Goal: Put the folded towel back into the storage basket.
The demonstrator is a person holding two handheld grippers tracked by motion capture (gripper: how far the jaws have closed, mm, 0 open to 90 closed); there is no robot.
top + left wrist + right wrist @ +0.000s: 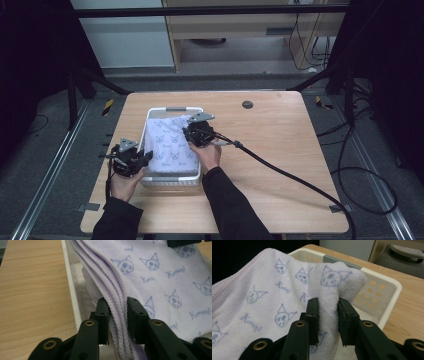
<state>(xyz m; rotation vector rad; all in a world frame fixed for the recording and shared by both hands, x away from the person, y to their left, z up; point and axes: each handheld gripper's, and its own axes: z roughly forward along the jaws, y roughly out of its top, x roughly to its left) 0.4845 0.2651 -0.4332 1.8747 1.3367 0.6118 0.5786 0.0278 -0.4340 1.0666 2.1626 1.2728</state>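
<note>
- Where the person sits at the near edge, a big wooden tabletop (pixel 280 150) fills the middle of the high view, with a small dark round spot (pixel 247 104) near its far side.
- A white basket (pixel 172 181) sits on the left part of the tabletop. It has little holes in its wall, and a grey strip on its far rim.
- A soft towel (pixel 170 145) lies in the basket and bunches up above the rim. It is pale purple with little blue cat-like faces and blue writing on it. It is folded, so many wavy edges are stacked together in the left gripper view.
- A long black cable (pixel 290 176) runs from the right gripper across the tabletop and off the near right corner.
- The left gripper (pixel 117 311) is at the near left side of the basket, just by the rim. Its two black jaws are pressed onto the stacked edges of the towel, so it is holding the towel.
- The right gripper (pixel 328 312) is over the far right part of the basket. Its jaws pinch a thick fold of the towel, and the fold pokes up between them near the basket's far corner.
- Each gripper has a grey three-cornered plate on top, seen from the high view.
- The person's hands are bare, and dark sleeves cover both arms.
</note>
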